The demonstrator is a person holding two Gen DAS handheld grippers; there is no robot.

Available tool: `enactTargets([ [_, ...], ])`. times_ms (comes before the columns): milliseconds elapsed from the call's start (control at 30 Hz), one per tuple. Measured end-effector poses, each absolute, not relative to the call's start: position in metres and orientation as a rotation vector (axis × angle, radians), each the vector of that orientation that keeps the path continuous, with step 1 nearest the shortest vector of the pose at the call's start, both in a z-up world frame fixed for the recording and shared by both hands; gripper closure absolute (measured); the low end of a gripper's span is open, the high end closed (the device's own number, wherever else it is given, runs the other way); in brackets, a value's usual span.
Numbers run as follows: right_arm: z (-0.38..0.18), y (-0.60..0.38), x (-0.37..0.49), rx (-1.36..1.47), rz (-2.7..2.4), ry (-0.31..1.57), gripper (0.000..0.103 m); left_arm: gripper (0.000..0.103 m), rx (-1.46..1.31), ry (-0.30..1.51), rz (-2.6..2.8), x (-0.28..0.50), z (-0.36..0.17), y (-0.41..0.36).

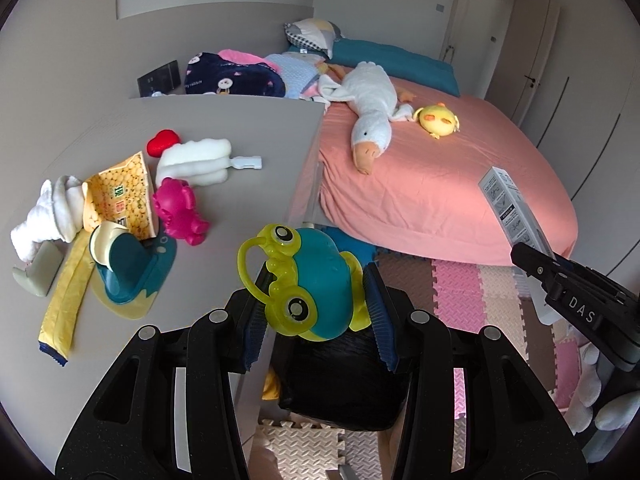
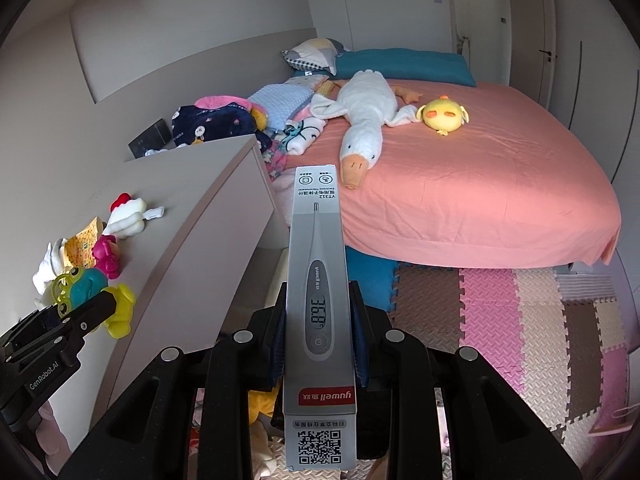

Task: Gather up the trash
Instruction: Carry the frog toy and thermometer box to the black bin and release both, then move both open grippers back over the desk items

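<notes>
My left gripper (image 1: 316, 292) is shut on a teal and yellow-green frog toy (image 1: 308, 280) and holds it past the grey table's (image 1: 224, 216) right edge, over a black bag (image 1: 344, 384) below. The frog toy also shows in the right wrist view (image 2: 86, 290). My right gripper (image 2: 318, 320) is shut on a grey thermometer box (image 2: 318, 300), held upright in the air in front of the bed; the box also shows in the left wrist view (image 1: 512, 208). On the table lie a yellow snack wrapper (image 1: 120, 196), a yellow strip (image 1: 66, 300) and white tissue (image 1: 52, 212).
The table also holds a pink toy (image 1: 180, 208), a red heart (image 1: 162, 142), a white cloud plush (image 1: 196, 160) and a teal holder (image 1: 128, 268). A pink bed (image 2: 480, 184) carries a goose plush (image 2: 364, 124) and a yellow chick (image 2: 444, 114). Foam mats (image 2: 520, 320) cover the floor.
</notes>
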State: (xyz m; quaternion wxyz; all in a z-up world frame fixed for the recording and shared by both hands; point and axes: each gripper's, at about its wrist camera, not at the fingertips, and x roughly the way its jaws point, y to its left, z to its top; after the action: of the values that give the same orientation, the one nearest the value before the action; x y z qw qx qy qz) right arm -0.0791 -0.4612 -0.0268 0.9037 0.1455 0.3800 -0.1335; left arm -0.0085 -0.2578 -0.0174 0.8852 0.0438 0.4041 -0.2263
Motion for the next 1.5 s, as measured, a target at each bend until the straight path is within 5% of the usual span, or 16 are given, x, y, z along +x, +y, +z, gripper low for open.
enactTargets([
  [467, -0.049, -0.499, -0.074, 0.370, -0.315, 0.839, 0.070, 0.058, 0.188, 0.942, -0.604, -0.011, -0.050, -0.313],
  [500, -0.050, -0.502, -0.072, 0.380, -0.321, 0.851, 0.053, 0.054, 0.194, 0.957, -0.612, -0.010, -0.054, -0.317],
  [533, -0.050, -0.505, -0.072, 0.380, -0.335, 0.850, 0.045, 0.035, 0.205, 0.963, -0.598, -0.011, -0.055, -0.319],
  [567, -0.048, -0.506, -0.072, 0.370, -0.356, 0.837, 0.037, 0.017, 0.220, 0.960, -0.581, -0.012, -0.057, -0.321],
  [600, -0.047, -0.508, -0.074, 0.358, -0.377, 0.831, 0.037, 0.015, 0.229, 0.947, -0.573, -0.014, -0.057, -0.322],
  [1500, -0.027, -0.456, -0.044, 0.308, -0.271, 0.802, 0.036, 0.015, 0.242, 0.874, -0.545, -0.011, -0.036, -0.280],
])
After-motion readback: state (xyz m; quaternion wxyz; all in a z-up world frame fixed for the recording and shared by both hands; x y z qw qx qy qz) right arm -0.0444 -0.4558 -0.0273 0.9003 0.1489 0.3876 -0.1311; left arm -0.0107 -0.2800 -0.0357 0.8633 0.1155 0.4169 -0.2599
